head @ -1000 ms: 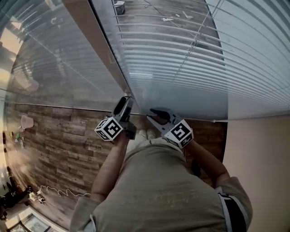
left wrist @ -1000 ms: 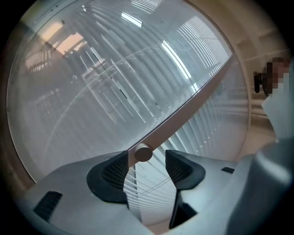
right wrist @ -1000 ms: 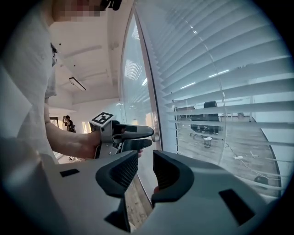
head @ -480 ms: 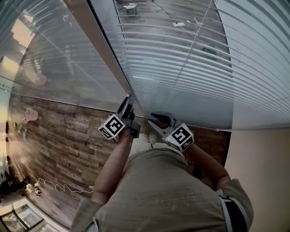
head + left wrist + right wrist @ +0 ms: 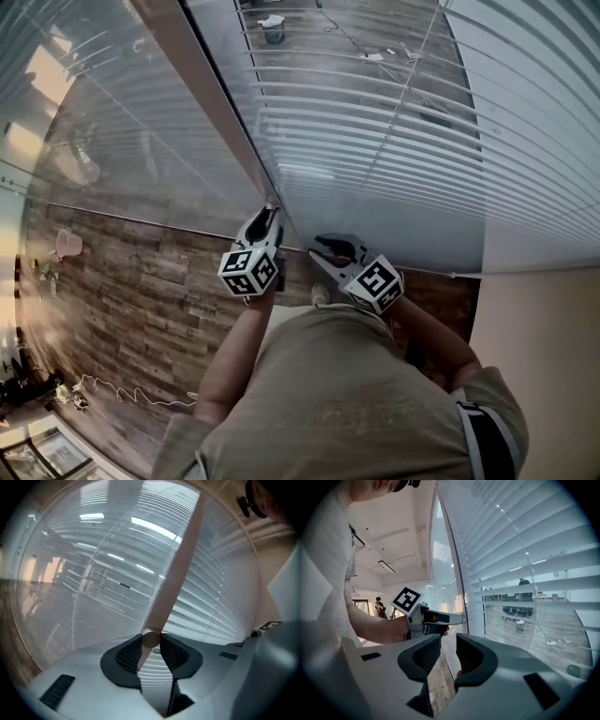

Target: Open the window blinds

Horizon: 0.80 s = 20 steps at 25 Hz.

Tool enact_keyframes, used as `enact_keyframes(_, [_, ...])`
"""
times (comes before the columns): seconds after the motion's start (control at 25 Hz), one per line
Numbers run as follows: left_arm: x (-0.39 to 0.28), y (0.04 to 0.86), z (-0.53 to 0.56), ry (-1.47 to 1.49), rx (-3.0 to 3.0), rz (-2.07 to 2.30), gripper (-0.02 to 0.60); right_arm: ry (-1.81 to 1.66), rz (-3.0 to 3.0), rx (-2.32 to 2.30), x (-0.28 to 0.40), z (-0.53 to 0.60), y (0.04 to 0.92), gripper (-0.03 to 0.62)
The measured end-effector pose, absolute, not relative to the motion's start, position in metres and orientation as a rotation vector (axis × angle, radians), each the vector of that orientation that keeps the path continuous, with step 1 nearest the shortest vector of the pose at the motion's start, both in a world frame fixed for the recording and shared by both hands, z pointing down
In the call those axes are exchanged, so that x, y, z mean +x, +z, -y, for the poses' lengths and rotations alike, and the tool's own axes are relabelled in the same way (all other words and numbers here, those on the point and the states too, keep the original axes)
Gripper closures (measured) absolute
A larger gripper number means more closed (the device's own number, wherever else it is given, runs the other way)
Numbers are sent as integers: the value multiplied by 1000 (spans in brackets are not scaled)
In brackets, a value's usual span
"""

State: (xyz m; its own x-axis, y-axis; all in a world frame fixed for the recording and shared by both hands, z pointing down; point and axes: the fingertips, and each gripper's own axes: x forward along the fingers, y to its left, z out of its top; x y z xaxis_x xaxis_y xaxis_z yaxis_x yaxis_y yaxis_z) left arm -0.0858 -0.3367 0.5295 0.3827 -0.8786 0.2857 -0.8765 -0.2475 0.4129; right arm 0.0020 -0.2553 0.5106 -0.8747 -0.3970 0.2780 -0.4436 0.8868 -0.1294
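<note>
White slatted blinds [image 5: 394,141] hang in front of me, their slats part tilted. The beige tilt wand [image 5: 220,112] comes down to my left gripper [image 5: 269,214]. In the left gripper view the wand [image 5: 176,578] ends in a round tip between the pads, and the left gripper [image 5: 151,641] has just been closing and is now shut on it. My right gripper [image 5: 323,246] is held by the blinds' bottom rail [image 5: 422,267]. In its own view the right gripper [image 5: 447,653] stands open with nothing between its pads, and the left gripper [image 5: 440,618] shows beyond it.
A wood-plank floor [image 5: 141,281] lies below, with a white cable [image 5: 112,394] and a pink object [image 5: 67,244] at the left. A beige wall [image 5: 544,356] stands at the right. Another person [image 5: 377,603] stands far back in the room.
The left gripper has rolled, its marker cube now turned another way, and its jaws have closed on the wand. The right gripper has stayed in place.
</note>
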Motion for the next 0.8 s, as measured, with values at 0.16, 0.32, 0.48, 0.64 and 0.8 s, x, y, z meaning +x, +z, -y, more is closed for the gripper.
enact_keyframes(0.16, [-85,528,338,128,2229,1542,448,248,2817,671,1,265,502,488])
enact_keyframes(0.32, [-83,530,339,258,2295,1594,448,240,2815,722,2,276,496,488])
enact_keyframes(0.48, [-82,530,340,482,2382,1668,448,233,2821,740,-2,280,489,488])
enact_keyframes(0.64, [-79,536,338,733,2427,1770,448,247,2816,769,-3,281,492,488])
enact_keyframes(0.8, [-80,539,335,928,2468,1897,448,263,2813,772,-7,277,499,488])
